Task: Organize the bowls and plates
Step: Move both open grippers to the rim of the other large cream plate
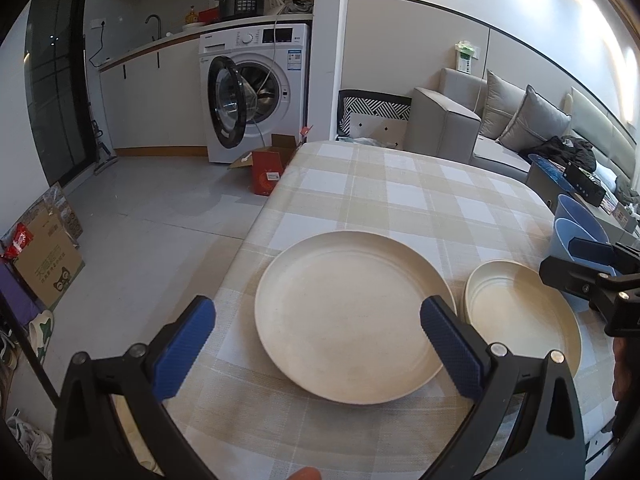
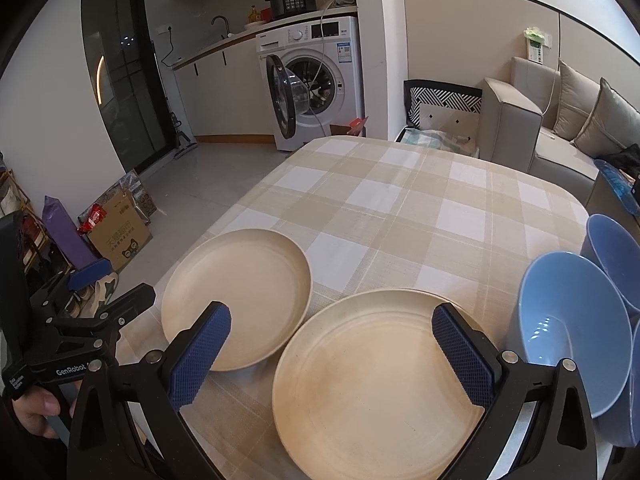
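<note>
1. Two grippers hover over the table, both with blue-padded fingers spread wide and nothing between them: the left gripper (image 1: 318,354) and the right gripper (image 2: 332,354).
2. Below the left gripper lies a cream plate (image 1: 354,320), flat on the checked tablecloth (image 1: 400,192), near the table's left edge.
3. Below the right gripper lies a second cream plate (image 2: 380,384), just beside the first; whether their rims touch I cannot tell.
4. Right of the second plate sit blue bowls (image 2: 572,320), nested and tipped on their sides, at the table's right edge.
5. Beyond the table stands a washing machine (image 1: 256,92) with its door open, and a grey sofa (image 1: 480,120).
</note>
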